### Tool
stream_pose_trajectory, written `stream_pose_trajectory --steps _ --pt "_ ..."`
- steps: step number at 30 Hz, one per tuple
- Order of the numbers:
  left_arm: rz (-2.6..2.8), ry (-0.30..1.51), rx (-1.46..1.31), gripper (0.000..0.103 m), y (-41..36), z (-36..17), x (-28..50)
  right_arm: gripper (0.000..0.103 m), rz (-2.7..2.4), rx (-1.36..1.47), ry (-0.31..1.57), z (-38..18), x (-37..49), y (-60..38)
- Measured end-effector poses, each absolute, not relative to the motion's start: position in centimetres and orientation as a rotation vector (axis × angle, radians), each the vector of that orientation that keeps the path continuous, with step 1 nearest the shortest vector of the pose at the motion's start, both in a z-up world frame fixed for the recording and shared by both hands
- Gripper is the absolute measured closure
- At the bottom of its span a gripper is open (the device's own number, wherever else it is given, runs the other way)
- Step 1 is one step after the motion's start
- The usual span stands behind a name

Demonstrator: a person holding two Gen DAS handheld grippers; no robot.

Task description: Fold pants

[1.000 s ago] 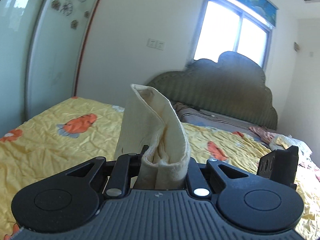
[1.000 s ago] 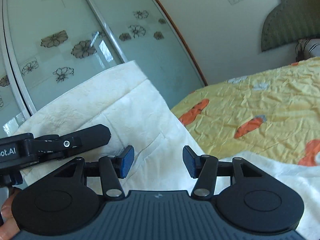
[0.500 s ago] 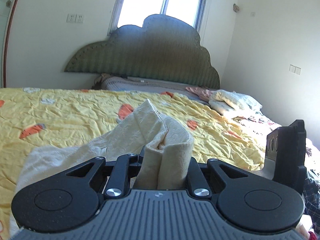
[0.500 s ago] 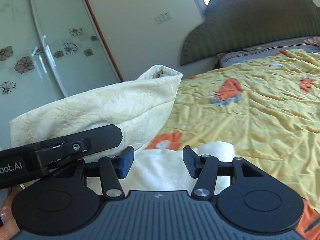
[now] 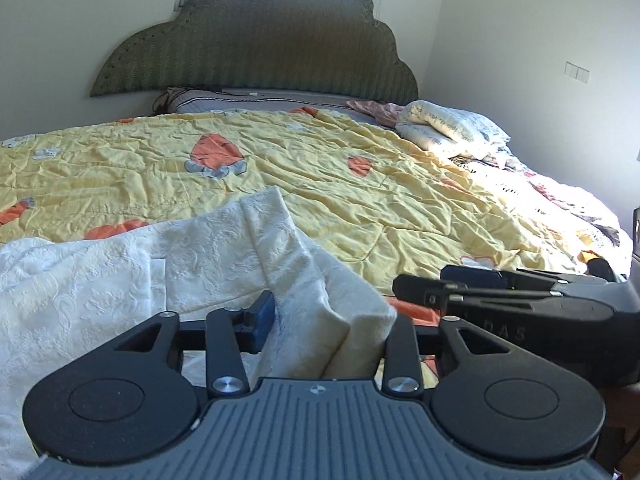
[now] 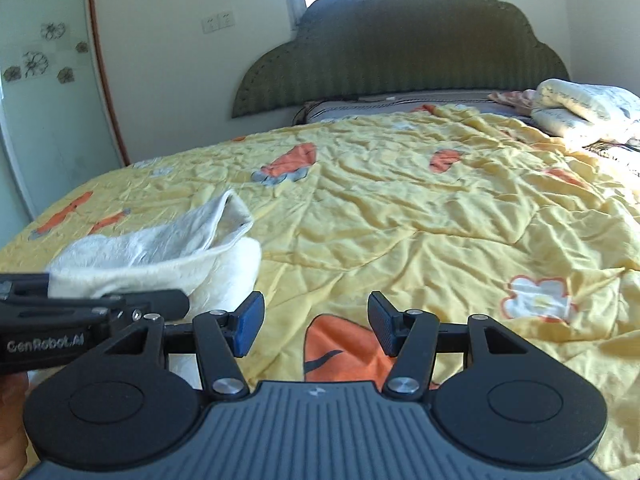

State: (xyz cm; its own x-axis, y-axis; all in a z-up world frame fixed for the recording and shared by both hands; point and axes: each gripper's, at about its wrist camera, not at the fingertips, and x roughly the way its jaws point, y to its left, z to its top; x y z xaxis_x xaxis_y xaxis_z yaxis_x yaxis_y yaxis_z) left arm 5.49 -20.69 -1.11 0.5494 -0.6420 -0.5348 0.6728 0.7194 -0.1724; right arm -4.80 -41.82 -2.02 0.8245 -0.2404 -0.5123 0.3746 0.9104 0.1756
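The left claw (image 5: 326, 328) has just been opening, and a bunched fold of the cream pants (image 5: 224, 264) lies loosely between its spread jaws. The right claw (image 6: 316, 324), just beside it, is spread and empty over the yellow quilt (image 6: 420, 216). The released fold looks likely to spring apart, since the fabric stands puffed.

The pants (image 5: 100, 280) are cream-white with a raised, embossed flower texture, folded over on themselves on the yellow bed cover (image 5: 360, 184). In the left wrist view they fill the lower left of the frame, with one bunched corner standing up at lower centre. In the right wrist view they're a rumpled heap at the left edge, the top layer gaping open like a pocket.
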Motion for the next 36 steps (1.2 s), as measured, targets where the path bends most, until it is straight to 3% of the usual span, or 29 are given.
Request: stream_pose_trajectory --steps 6,13,21,27,36 --pt "-0.713 0.604 -0.066 0.038 -14.5 1.1 4.6 0.046 -0.199 0.222 0.366 1.7 -5.4 -38.6" --pt "-0.705 0.552 -0.254 0.036 -7.5 3.2 5.3 0.047 0.009 0.164 0.344 2.9 -2.4 -32.5" --pt "-0.442 0.661 -0.035 0.036 -5.8 0.1 7.1 0.047 -0.152 0.094 0.627 -3.0 -0.4 -33.8" --pt "-0.376 0.609 0.121 0.035 -7.8 -0.9 5.5 0.045 -0.141 0.133 0.507 -0.7 -2.5 -32.6" --pt "-0.353 0.624 0.166 0.033 -8.9 -1.6 4.8 0.045 -0.141 0.024 0.612 -3.2 -1.4 -30.7"
